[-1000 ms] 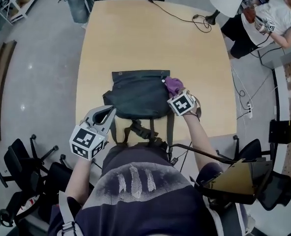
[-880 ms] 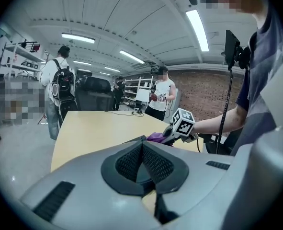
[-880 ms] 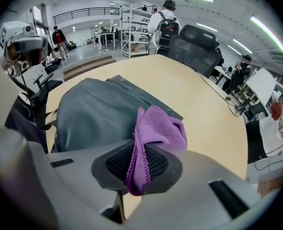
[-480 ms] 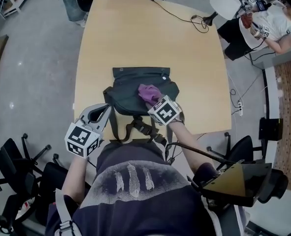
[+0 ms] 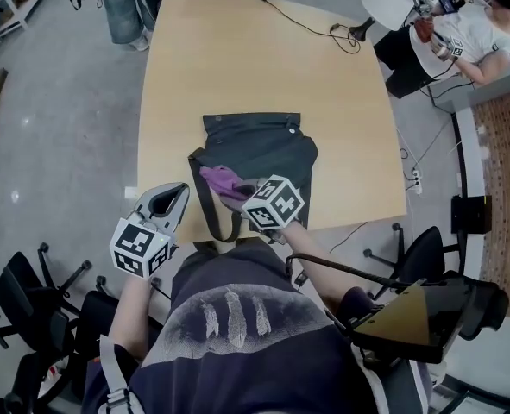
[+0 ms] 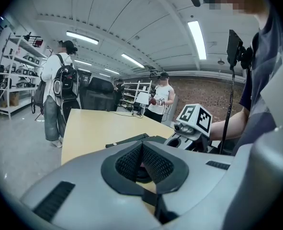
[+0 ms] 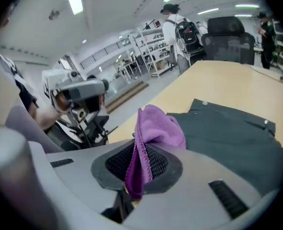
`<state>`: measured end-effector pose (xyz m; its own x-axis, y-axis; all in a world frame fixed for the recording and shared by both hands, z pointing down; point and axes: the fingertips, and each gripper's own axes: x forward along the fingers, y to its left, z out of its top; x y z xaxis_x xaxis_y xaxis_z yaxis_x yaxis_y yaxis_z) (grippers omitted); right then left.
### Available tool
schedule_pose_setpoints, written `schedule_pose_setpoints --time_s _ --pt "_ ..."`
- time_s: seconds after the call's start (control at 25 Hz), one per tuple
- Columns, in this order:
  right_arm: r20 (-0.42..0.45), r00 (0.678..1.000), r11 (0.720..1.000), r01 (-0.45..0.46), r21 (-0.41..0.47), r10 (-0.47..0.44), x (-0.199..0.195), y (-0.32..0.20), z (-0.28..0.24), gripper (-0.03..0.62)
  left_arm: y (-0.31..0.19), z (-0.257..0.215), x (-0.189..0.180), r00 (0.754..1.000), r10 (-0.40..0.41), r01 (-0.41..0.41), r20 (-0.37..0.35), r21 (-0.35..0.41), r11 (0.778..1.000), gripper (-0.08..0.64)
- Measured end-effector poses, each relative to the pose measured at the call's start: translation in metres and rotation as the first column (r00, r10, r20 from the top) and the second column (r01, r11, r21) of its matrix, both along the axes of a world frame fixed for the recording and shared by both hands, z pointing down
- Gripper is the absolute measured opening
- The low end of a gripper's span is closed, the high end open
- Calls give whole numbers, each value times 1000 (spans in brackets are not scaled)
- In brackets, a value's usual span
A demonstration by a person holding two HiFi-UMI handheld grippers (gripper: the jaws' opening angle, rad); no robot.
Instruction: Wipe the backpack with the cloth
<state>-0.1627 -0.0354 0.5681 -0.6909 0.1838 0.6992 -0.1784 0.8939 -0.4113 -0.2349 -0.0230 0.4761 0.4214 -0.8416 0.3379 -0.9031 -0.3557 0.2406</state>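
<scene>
- Clamps a purple cloth [image 7: 155, 128] between the closed jaws of the right gripper [image 7: 142, 163], with a fold standing up above them.
- Rests that cloth on the near left part of the dark backpack [image 7: 237, 138], close to its left edge.
- Shows the jaws of the left gripper [image 6: 142, 158] pressed together with nothing between them.
- Holds the left gripper at the near left corner of the wooden table [image 5: 237, 59], beside the backpack but apart from it.
- Lays the backpack flat near the table's near edge, flap with two snaps toward the far side, a strap looping toward the person.
- Leaves a thin cable [image 5: 324, 28] on the far end of the table, well apart from the backpack.
- Includes a standing person [image 6: 57, 90] wearing another backpack beyond the table's far end.
</scene>
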Motion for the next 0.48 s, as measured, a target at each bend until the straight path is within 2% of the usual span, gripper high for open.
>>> schedule_pose_setpoints --time_s 0.08,0.16,0.32,0.48 --pt "127 990 997 -59 -53 65 -7 5 -29 29 6 2 -3 1000 6 -6 -9 -2 1000 6" --pt "240 962 992 -116 -57 126 -4 1 -63 29 8 4 -4 1000 18 -18 -15 -2 1000 6" --pt "426 879 971 -238 3 214 15 -19 -132 29 2 -4 4 999 51 -51 -7 23 998 6" --pt "538 806 945 -323 48 248 38 -26 -179 29 10 -20 17 999 32 -32 7 56 998 6"
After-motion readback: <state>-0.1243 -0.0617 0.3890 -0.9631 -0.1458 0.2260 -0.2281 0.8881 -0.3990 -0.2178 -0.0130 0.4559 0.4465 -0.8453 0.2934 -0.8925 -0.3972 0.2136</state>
